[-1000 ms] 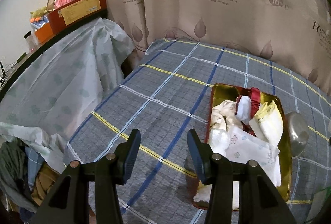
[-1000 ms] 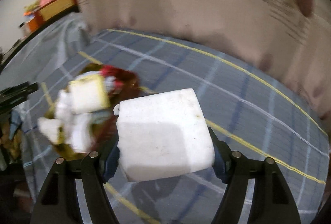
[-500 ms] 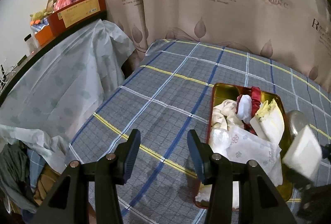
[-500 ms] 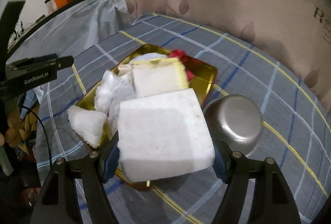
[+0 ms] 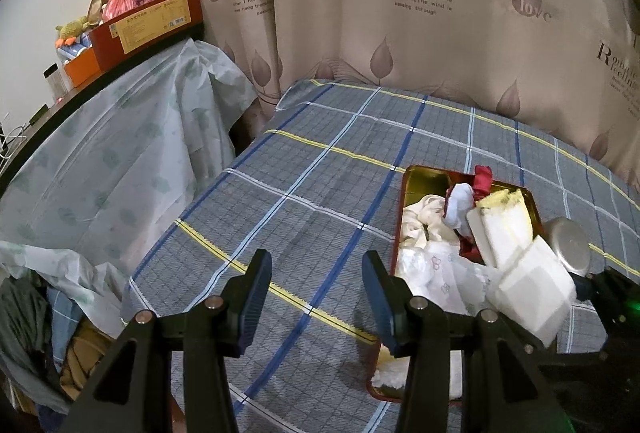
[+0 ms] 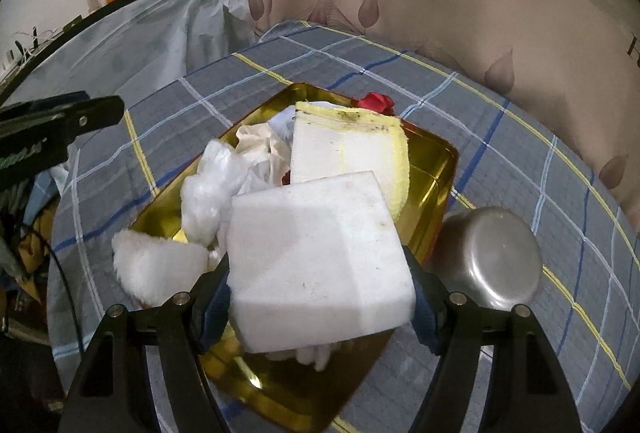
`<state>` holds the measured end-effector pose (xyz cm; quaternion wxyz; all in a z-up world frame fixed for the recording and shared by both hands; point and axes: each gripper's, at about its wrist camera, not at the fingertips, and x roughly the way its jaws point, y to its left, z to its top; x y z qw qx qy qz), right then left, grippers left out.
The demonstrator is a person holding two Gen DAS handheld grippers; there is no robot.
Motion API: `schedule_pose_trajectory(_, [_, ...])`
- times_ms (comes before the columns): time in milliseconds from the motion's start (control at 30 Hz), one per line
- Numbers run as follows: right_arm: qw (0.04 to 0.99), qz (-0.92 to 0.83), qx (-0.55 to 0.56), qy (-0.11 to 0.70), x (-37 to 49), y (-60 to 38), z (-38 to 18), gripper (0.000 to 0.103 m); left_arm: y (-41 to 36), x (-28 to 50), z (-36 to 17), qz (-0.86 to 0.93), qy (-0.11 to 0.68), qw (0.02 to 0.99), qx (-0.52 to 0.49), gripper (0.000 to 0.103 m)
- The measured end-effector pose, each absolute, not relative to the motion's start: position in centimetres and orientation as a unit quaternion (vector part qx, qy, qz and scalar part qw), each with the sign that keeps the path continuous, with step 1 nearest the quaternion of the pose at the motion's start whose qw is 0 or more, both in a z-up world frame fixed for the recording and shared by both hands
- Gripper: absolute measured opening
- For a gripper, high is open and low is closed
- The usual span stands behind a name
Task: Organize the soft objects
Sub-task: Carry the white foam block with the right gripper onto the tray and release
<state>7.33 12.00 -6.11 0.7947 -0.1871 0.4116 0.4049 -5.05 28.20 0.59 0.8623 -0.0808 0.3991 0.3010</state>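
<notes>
Right gripper point(image 6: 320, 273) clamps white foam block point(image 6: 316, 265) above gold tray point(image 6: 436, 169), near its right side; left gripper point(image 5: 316, 297) spread, holding nothing, over plaid cloth point(image 5: 320, 201)

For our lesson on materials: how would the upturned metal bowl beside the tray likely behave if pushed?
The metal bowl looks rigid and thin-walled, so probably light. Resting rim-down on the plaid cloth, it would likely slide or drag the cloth rather than roll or tip.

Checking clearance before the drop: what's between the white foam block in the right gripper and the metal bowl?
In the right wrist view, only the gold tray's corner rim and plaid cloth separate foam block from bowl.
</notes>
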Motion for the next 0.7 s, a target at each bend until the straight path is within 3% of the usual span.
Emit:
schedule_pose_trajectory(267, [0.802,0.399,-0.183,0.405,6.8,12.6,-6.4,0.073,28.2,-5.0,0.7,0.301,0.398,0.863,-0.083,0.048])
schedule_pose_trajectory(700, [0.811,0.398,-0.132,0.409,5.7,11.3,-5.1,0.085,27.6,-4.7,0.5,0.294,0.4,0.865,-0.077,0.048])
